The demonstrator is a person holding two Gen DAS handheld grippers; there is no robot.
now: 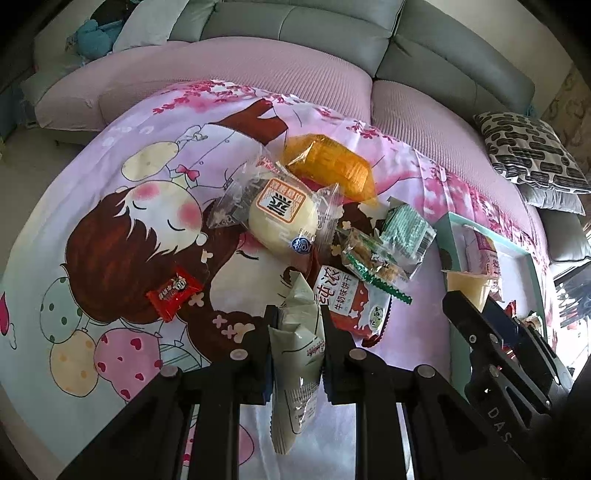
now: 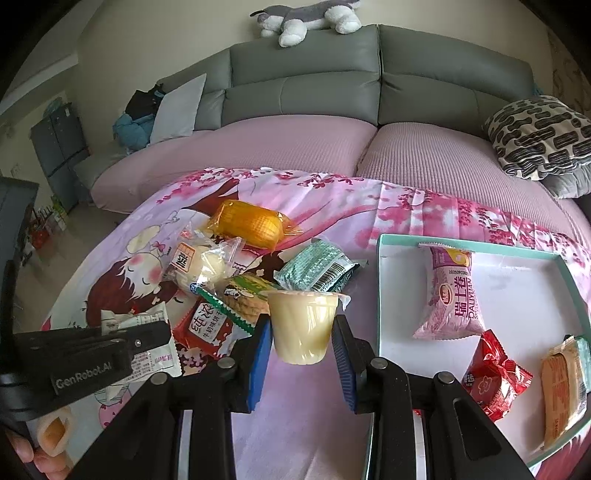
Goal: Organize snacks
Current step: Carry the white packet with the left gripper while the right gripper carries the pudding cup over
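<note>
The left tool (image 1: 295, 325) is closed on a pale green snack packet (image 1: 297, 354), which stands upright between its jaws. The right tool (image 2: 302, 334) grips a clear pudding cup (image 2: 303, 326) of pale yellow filling, held upright and lifted above the cloth.

Just ahead of the left tool lies a red-and-white biscuit pack (image 1: 351, 302). Beyond it sit a clear-wrapped cracker pack (image 1: 373, 262), a teal wafer packet (image 1: 404, 229), a round white bun (image 1: 282, 218) and, farthest out, an orange-wrapped cake (image 1: 328, 166). A small red candy packet (image 1: 173, 293) lies apart to the left of that tool, and only the left wrist view shows it.

Only the right wrist view shows the tray's contents. To the right of the right tool, a teal-rimmed white tray (image 2: 384, 295) holds a pink Swiss roll packet (image 2: 452, 295), a red wrapped snack (image 2: 495, 376) and an orange-wrapped cake slice (image 2: 563, 391). In the left view the tray is a partly hidden edge behind the right tool.

Everything lies on a pink cartoon-printed cloth (image 1: 110, 229) spread over the table. Beyond it runs a pink-covered seat (image 2: 295, 147) of a grey sofa (image 2: 306, 74). A black-and-white patterned cushion (image 2: 539, 133) rests far right, and a plush dog (image 2: 306, 18) lies on the sofa back, seen only from the right wrist.
</note>
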